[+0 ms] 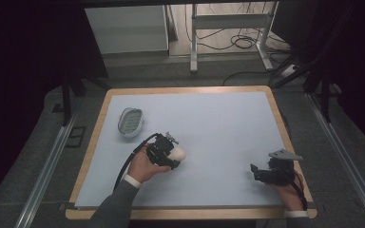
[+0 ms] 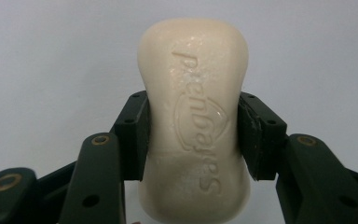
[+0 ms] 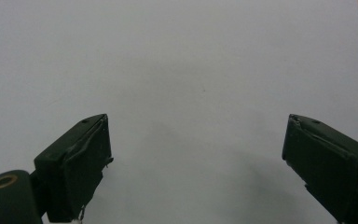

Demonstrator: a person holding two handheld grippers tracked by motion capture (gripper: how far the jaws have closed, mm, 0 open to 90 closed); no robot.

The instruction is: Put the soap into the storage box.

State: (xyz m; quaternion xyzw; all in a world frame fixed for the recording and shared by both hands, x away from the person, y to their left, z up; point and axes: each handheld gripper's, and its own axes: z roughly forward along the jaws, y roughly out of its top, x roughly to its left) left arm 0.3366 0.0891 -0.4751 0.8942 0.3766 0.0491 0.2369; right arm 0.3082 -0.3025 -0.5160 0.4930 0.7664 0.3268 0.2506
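A cream bar of soap [image 2: 196,116] with embossed lettering sits between the two black jaws of my left gripper [image 2: 193,128], which is shut on its narrow waist. From above, the same soap [image 1: 177,153] pokes out of the left gripper [image 1: 167,151] near the middle left of the pale blue mat. A white soap dish [image 1: 130,122] lies on the mat up and to the left of it. My right gripper [image 1: 261,172] rests low at the mat's right side. Its jaws stand wide apart over bare mat [image 3: 196,140], with nothing between them.
The pale blue mat [image 1: 218,123] covers a wooden table whose rim [image 1: 280,123] shows all round. Beyond the far edge are a white cabinet [image 1: 128,28], a metal desk frame [image 1: 228,21] and loose cables on the floor.
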